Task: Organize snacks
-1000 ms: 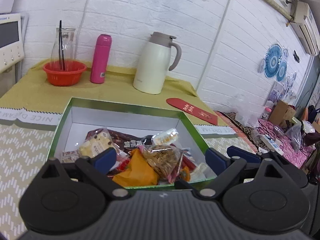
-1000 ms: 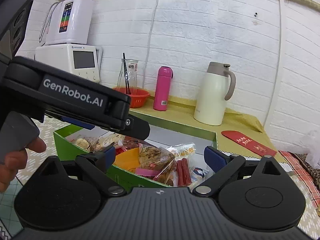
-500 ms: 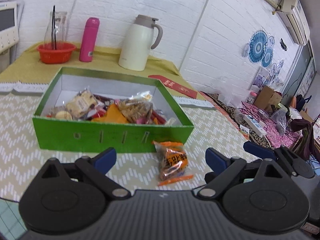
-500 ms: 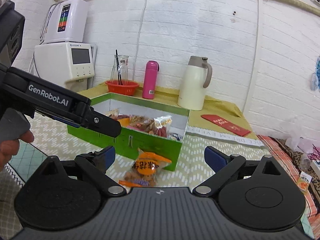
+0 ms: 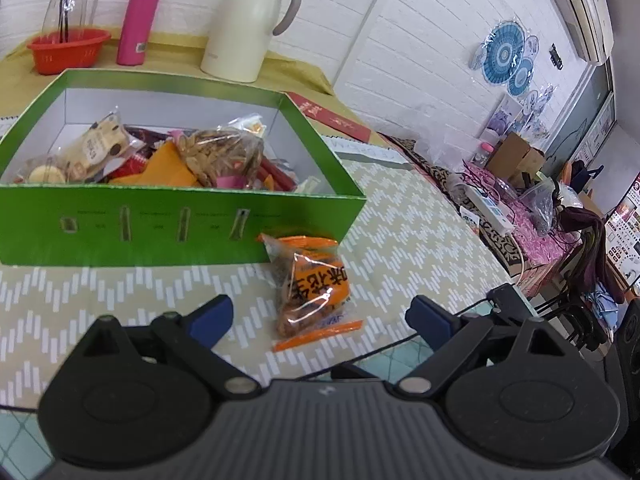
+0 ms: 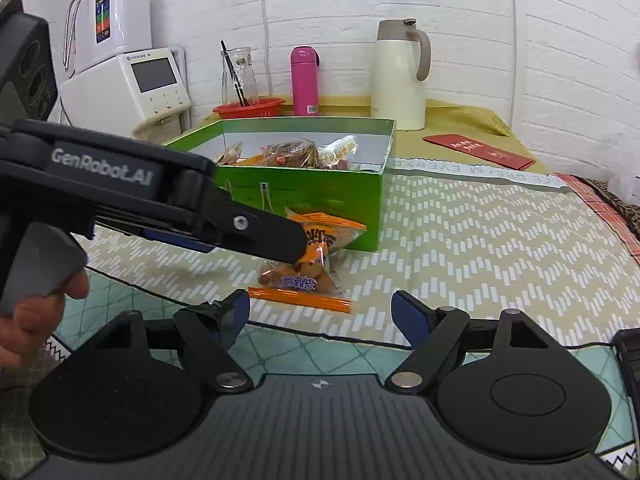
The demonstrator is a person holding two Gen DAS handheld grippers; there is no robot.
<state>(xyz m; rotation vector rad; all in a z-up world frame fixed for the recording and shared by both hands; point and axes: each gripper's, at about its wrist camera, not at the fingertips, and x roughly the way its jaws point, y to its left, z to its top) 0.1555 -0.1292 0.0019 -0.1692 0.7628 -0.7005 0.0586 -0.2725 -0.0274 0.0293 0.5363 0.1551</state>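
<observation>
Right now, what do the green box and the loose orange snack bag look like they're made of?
Green box: likely printed cardboard, with flat folded walls and a plain white inside. Orange snack bag: thin glossy plastic film, see-through, crinkled, with glare.

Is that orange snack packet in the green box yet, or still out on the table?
Out. The orange snack packet lies flat on the tablecloth before the green box's front wall, ungripped.

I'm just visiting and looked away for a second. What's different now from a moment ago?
Both grippers pulled back from over the green box, so the orange snack packet on the cloth in front of it came into view. The left gripper and right gripper stayed open, holding nothing. The box, its snacks, the pink bottle and cream jug stayed put.
</observation>
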